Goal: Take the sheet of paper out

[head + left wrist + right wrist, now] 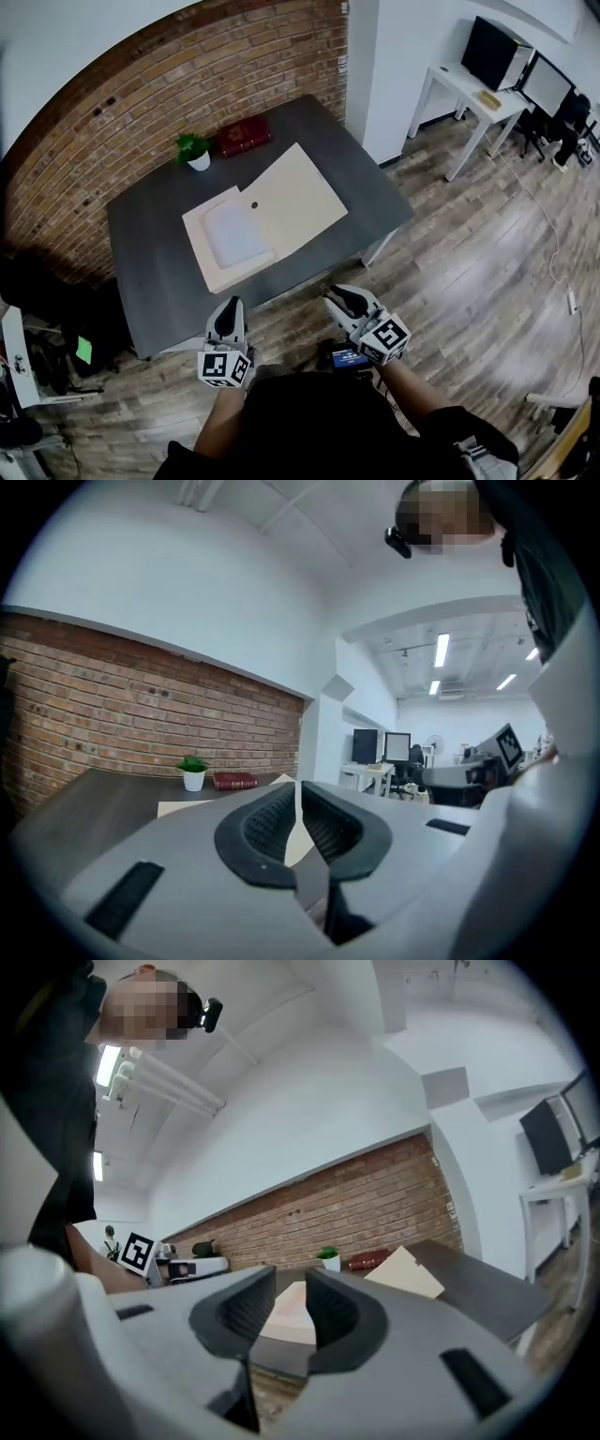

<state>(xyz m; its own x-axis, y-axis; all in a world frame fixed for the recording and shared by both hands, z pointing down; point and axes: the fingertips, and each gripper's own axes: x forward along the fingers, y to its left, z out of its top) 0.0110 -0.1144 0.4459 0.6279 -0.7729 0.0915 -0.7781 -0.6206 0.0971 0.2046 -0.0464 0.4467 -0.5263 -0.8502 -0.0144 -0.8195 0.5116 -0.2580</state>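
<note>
Presently the sheet of paper is seen lying in the open cream folder on the grey table, while the left gripper jaws are held nearly together and the right gripper jaws apart, both empty.

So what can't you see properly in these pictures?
- Any writing on the sheet of paper: too small in the head view.
- The same sheet in both gripper views: seen too flat, and partly behind the jaws.
- The red book: its title is too small in every view.
- The person's face: covered by blur patches.
</note>
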